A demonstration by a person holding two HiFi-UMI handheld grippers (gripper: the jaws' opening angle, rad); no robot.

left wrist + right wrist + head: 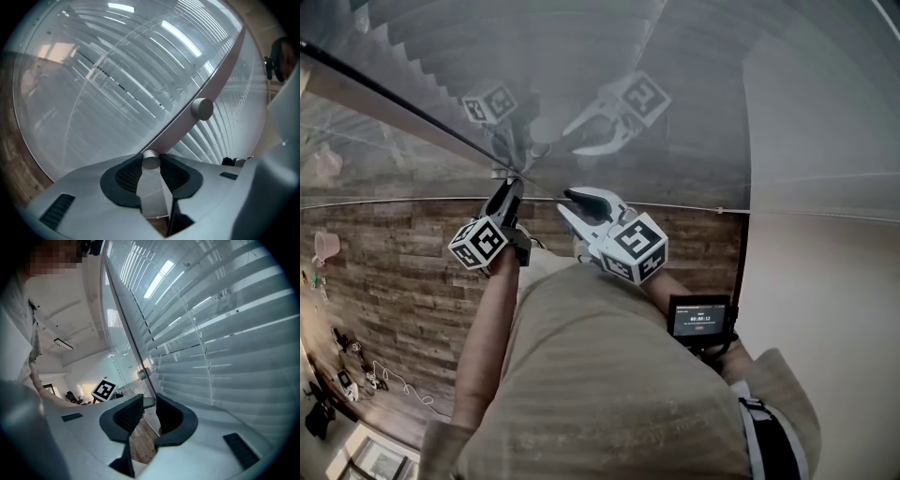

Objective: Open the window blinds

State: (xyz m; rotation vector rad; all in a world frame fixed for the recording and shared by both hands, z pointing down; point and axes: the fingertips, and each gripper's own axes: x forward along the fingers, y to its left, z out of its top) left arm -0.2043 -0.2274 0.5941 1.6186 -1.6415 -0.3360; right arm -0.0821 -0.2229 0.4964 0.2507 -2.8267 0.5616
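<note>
Glass (70, 117) is fronting the lowered blinds (225, 333), whose slats are lying nearly shut, so by my reading the opening is hardly started. Left claw (151, 165) is clamping a small grey knob (151, 159) on the slanted frame (224, 70) at 6 o'clock. The right claw (149, 411), at its 3 o'clock, is seemingly pinching a second knob (147, 402), and tilting the slats is what's left.

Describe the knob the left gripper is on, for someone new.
Find the glass pane with slatted blinds behind it, then the grey strip slanting across it. The knob is the small silver cylinder at the strip's near end, clamped in the left gripper; the other knob farther up stands free.
</note>
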